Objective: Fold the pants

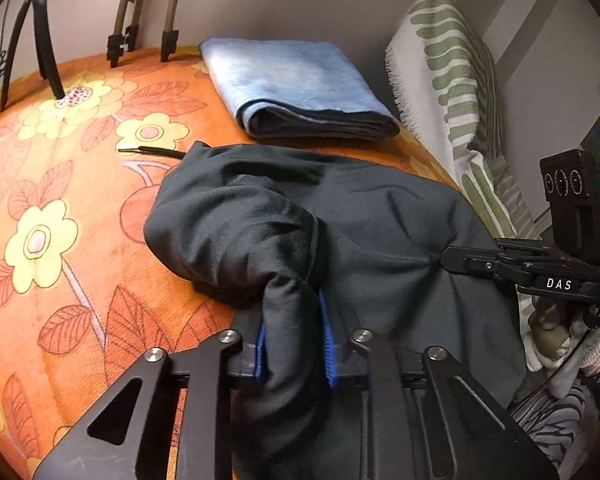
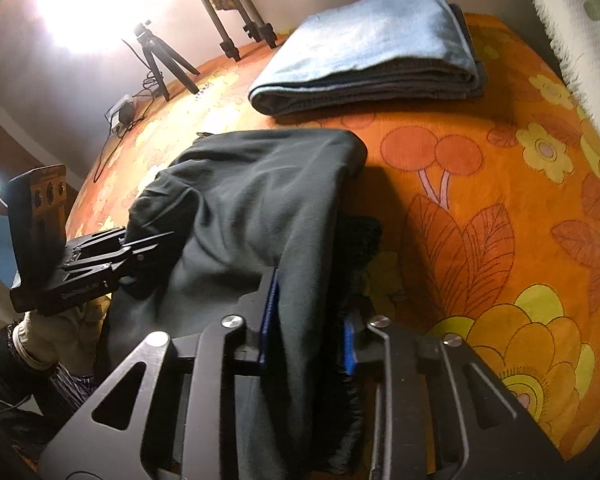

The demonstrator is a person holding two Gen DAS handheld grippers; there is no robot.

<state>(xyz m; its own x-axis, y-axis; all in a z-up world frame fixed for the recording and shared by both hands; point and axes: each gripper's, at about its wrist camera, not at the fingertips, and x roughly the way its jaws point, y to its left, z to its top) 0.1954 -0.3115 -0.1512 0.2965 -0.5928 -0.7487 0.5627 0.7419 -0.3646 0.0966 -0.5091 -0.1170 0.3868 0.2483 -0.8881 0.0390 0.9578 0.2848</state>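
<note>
The dark pants [image 1: 340, 216] are lying bunched on an orange cover printed with flowers [image 1: 60, 208], near the edge closest to the person. The left tool [image 1: 292, 344] is pinching a thick fold of the pants, its blue pads [image 1: 327, 344] pressing on the cloth from both sides, and the fabric is rising in a hump just ahead of the fingers. The right tool [image 2: 306, 332] is gripping another gathered part of the same garment, with the cloth passing between its blue pads [image 2: 269, 320] and draping down toward the camera (a frayed or fuzzy dark edge is showing on the right side of that fold). In the left wrist view the right tool is reaching in from the right, its tips sinking into a pucker of the fabric; in the right wrist view the left tool is coming in from the left, held by a light-gloved hand [image 2: 56, 340]. Behind the pants, well apart, a folded blue cloth [image 1: 292, 84] is resting on the cover. A green-striped pillow [image 1: 452, 72] is leaning at the right, and tripod legs [image 1: 32, 40] are standing at the far left.
</note>
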